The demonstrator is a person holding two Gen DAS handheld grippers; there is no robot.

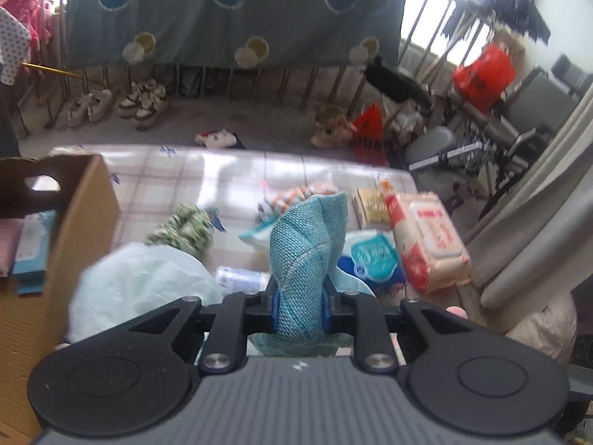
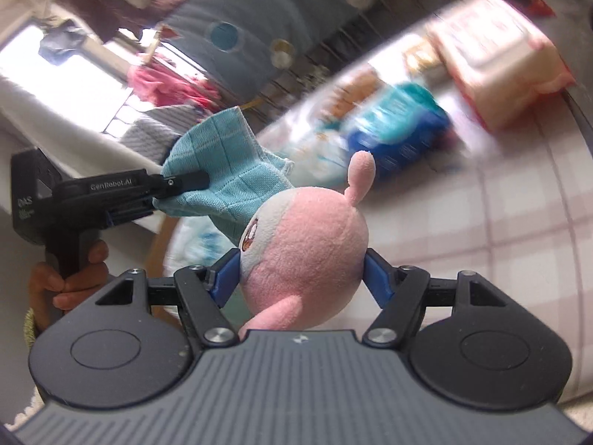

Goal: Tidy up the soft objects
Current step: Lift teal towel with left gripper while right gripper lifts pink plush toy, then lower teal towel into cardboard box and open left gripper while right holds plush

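Note:
My left gripper (image 1: 298, 309) is shut on a teal woven cloth (image 1: 304, 256), held up above the bed; it also shows from the side in the right wrist view (image 2: 187, 185) with the cloth (image 2: 226, 170). My right gripper (image 2: 300, 278) is shut on a pink and white plush toy (image 2: 304, 248), tilted above the checked bedsheet (image 2: 500, 230). A green patterned scrunchie (image 1: 185, 226), an orange striped cloth (image 1: 296, 196) and a pale plastic bag (image 1: 144, 285) lie on the bed.
A cardboard box (image 1: 55, 259) with packets inside stands at the left. Tissue packs, blue (image 1: 374, 259) and red-and-white (image 1: 430, 241), lie at the right of the bed. Shoes (image 1: 118, 105), a railing with a hung quilt (image 1: 237, 11) and chairs (image 1: 519, 118) are beyond.

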